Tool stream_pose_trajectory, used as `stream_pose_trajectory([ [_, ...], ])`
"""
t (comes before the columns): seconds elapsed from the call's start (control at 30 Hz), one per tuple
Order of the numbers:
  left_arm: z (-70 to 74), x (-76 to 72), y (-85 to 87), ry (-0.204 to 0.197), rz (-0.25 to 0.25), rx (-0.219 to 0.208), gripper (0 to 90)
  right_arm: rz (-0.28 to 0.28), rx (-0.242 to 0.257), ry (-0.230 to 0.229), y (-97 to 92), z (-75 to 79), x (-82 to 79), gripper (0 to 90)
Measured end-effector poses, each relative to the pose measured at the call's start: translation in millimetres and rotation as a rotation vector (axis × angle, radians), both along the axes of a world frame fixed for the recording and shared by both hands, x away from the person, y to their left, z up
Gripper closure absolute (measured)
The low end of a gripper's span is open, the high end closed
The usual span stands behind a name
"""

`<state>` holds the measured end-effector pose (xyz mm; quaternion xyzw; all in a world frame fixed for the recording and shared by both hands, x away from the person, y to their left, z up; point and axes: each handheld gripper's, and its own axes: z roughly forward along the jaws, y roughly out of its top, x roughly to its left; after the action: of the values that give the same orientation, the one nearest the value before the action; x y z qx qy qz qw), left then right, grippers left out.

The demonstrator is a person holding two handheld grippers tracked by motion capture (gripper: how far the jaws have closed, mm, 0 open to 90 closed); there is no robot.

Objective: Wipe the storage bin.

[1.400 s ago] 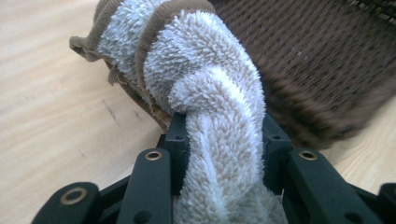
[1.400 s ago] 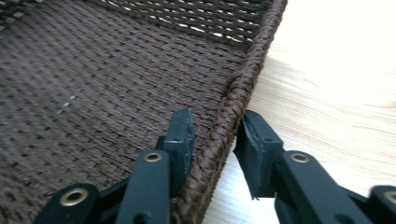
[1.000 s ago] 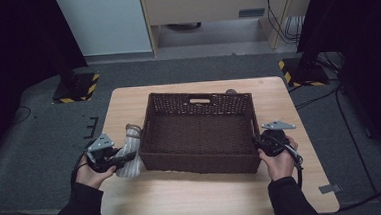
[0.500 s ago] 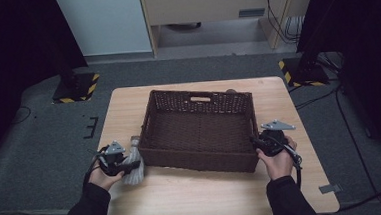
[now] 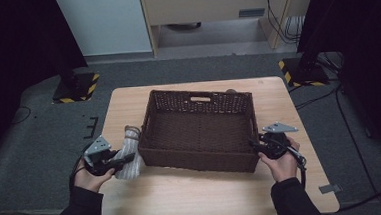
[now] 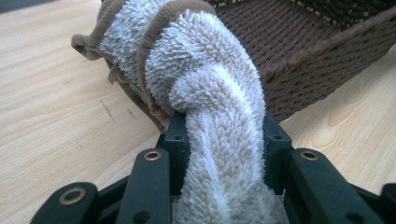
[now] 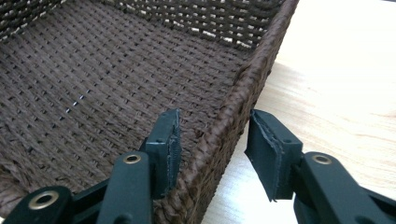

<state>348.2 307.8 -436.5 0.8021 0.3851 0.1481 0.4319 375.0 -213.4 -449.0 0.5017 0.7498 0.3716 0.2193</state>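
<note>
- The left gripper [image 5: 124, 160], at lower left of the high view, is clamped on a rolled towel [image 5: 129, 152]; in the left gripper view the pile bulges between both pads, so the hold looks firm.
- The towel lies on the table [image 5: 194, 202], just beside the basket's [image 5: 202, 165] left wall and outside it.
- Risk: the roll's loose brown-edged end [image 6: 91, 44] hangs free in the upper left of the left gripper view; lifted over the rim, it could catch on the weave and unroll or drag the basket.
- The right gripper [image 5: 256, 147], lower right of the high view, has just been opening. Its jaws straddle the basket's right wall [image 7: 233, 112], one inside and one outside, with a gap showing on the outer side, so it no longer pinches.
- Risk: with that wall released, a tug from the towel side could slide the basket across the table.
- Risk: the right inner jaw sits close against the weave and may snag when pulled away.
- The basket is empty; its woven floor [image 7: 84, 79] shows bare.
</note>
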Motion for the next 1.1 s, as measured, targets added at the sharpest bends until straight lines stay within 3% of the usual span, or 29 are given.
stream_pose_trajectory([
  [0.13,-16.4,-2.8,-3.8,0.037,0.021,0.023,62.5,-0.001,0.010,0.000,-0.4,-0.6,0.0,51.8],
  [0.23,-33.7,-1.7,-9.1,0.088,0.027,0.072,62.6,0.007,0.009,0.002,-0.5,-1.9,-0.1,50.9],
  [0.3,-39.0,-0.5,-10.6,0.101,0.026,0.090,62.6,0.012,0.008,0.002,-0.7,-2.3,-0.3,50.8],
  [0.33,-49.2,0.8,-14.9,0.135,0.035,0.115,62.5,0.009,0.015,0.004,-1.1,-2.5,-0.2,49.7],
  [0.43,-59.4,3.0,-20.0,0.155,0.035,0.152,62.3,0.011,0.016,0.003,-1.3,-2.7,0.1,49.6],
  [0.7,-42.4,-4.5,-13.7,0.116,0.052,0.083,62.5,0.008,0.022,0.004,-1.4,-3.6,0.3,49.2],
  [0.73,-30.9,-7.9,-9.3,0.086,0.064,0.034,62.5,0.009,0.020,0.002,-1.5,-3.5,0.5,49.0],
  [0.83,-15.8,-12.5,-5.5,0.039,0.077,-0.004,62.6,0.009,0.019,0.002,-1.7,-3.4,0.5,48.3],
  [1.03,-1.2,-16.3,-1.6,-0.004,0.099,-0.036,62.6,0.010,0.021,-0.005,-2.5,-4.2,0.5,47.0],
  [1.1,-0.2,-16.4,0.7,-0.012,0.115,-0.015,62.6,0.005,0.027,-0.006,-2.5,-4.3,0.4,46.3],
])
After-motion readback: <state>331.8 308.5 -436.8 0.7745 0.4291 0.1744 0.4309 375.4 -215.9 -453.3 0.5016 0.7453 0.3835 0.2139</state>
